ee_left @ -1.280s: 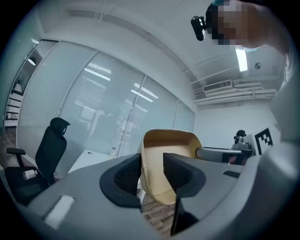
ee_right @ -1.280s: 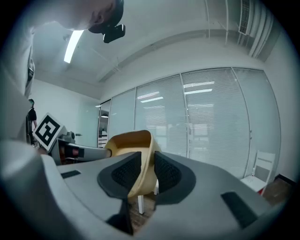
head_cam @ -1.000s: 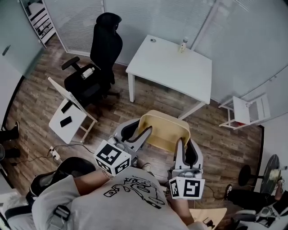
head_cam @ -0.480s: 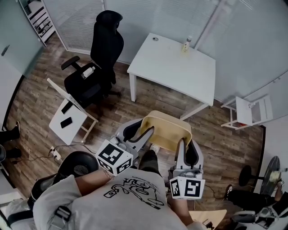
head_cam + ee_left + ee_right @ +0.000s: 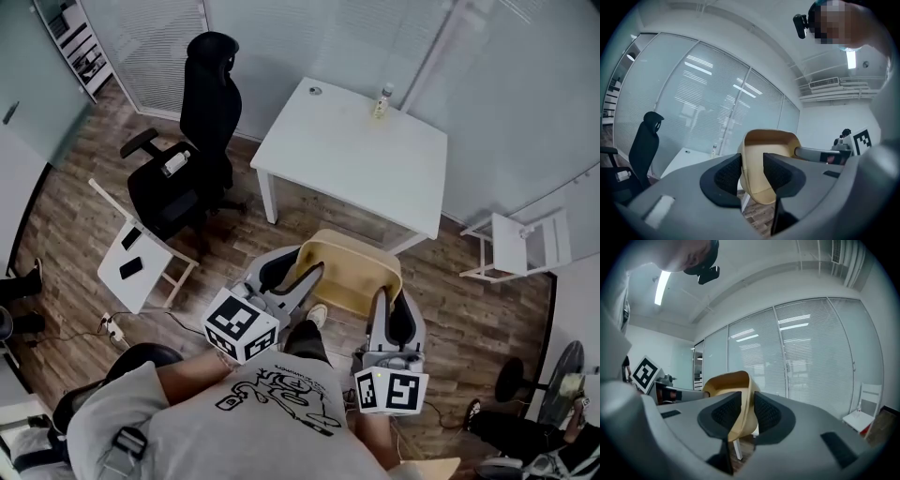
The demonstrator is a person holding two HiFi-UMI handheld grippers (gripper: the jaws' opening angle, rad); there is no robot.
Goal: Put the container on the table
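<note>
Left gripper [image 5: 302,274]: jaws clamped on left wall of container [image 5: 349,270].
Right gripper [image 5: 391,314]: jaws clamped on right wall.
Container: tan, open-topped, carried between both grippers over wood floor [image 5: 75,216], near front edge of table [image 5: 361,155], clear of tabletop.
Bottle [image 5: 380,100]: upright at table's far edge.
</note>
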